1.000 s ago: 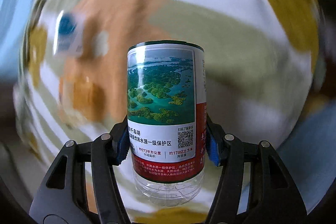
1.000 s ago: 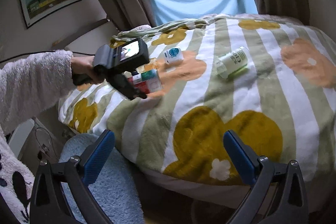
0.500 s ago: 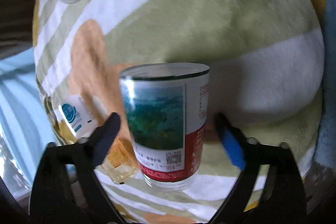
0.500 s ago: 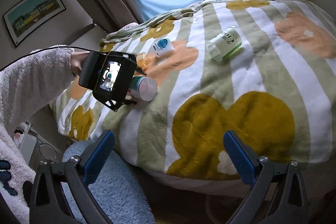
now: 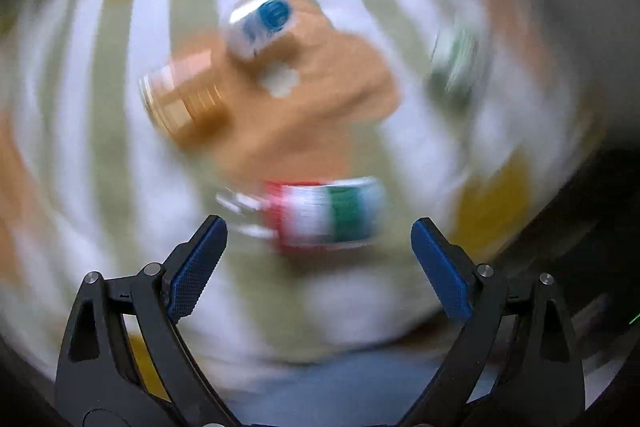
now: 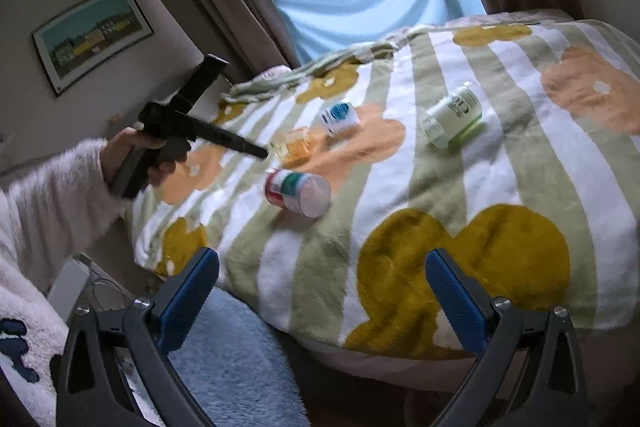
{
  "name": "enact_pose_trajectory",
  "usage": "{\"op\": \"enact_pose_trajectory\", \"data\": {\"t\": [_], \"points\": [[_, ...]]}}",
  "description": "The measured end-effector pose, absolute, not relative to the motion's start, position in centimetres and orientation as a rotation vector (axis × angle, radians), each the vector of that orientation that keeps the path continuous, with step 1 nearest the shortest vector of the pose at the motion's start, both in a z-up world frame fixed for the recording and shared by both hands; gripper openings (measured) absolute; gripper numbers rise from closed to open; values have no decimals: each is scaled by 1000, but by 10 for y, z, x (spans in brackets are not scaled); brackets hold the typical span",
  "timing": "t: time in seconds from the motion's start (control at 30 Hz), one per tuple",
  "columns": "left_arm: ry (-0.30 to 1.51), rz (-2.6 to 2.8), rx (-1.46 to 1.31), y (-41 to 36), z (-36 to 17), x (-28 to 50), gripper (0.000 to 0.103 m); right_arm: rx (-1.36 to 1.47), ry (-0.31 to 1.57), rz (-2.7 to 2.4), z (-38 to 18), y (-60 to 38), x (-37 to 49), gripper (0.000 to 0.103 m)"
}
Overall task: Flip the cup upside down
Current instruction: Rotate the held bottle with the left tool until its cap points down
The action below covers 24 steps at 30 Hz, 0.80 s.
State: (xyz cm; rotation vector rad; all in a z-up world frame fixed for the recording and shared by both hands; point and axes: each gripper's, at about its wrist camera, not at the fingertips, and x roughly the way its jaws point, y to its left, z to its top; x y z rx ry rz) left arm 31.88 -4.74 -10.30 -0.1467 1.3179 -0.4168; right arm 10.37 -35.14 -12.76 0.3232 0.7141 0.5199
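Observation:
The cup [image 6: 298,193] is a clear tumbler with a red, white and green label. It lies on its side on the striped flower blanket [image 6: 460,211], its open end toward the bed's near edge. The left wrist view is heavily blurred; there the cup [image 5: 320,215] lies just beyond my left gripper [image 5: 318,227], which is open and holds nothing. In the right wrist view a hand in a fluffy white sleeve holds the left gripper [image 6: 252,149] above and to the left of the cup, clear of it. My right gripper [image 6: 320,257] is open and empty, off the bed's near edge.
An amber glass [image 6: 294,147], a white box with a blue logo [image 6: 339,115] and a white and green bottle [image 6: 454,115] lie further up the blanket. A blue rug [image 6: 240,359] lies below the bed's corner. Curtains and a window stand behind the bed.
The left gripper opened, let go of the cup and swung up and away. The cup, upright between its fingers a second ago, now lies on its side on the blanket.

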Motion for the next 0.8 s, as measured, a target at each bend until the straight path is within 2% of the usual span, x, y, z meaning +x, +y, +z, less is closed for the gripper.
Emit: {"op": "enact_pose_trajectory", "data": {"t": [0.07,0.2,0.3,0.43,0.7,0.8], "points": [[1323,-354,-481,-28,-117,309,93,358,698,537,-126,-354,99,103],[1275,-190,-805,-17,-152,281,93,439,683,570,-127,-357,89,103],[1254,-44,-895,-22,-175,272,93,460,673,582,-128,-356,78,103],[1322,6,-957,-35,-208,290,93,465,653,567,-126,-364,63,103],[1297,99,-1103,-21,-227,303,92,506,665,489,-137,-396,50,103],[1306,128,-1156,-14,-243,305,79,539,688,478,-146,-403,54,103]]}}
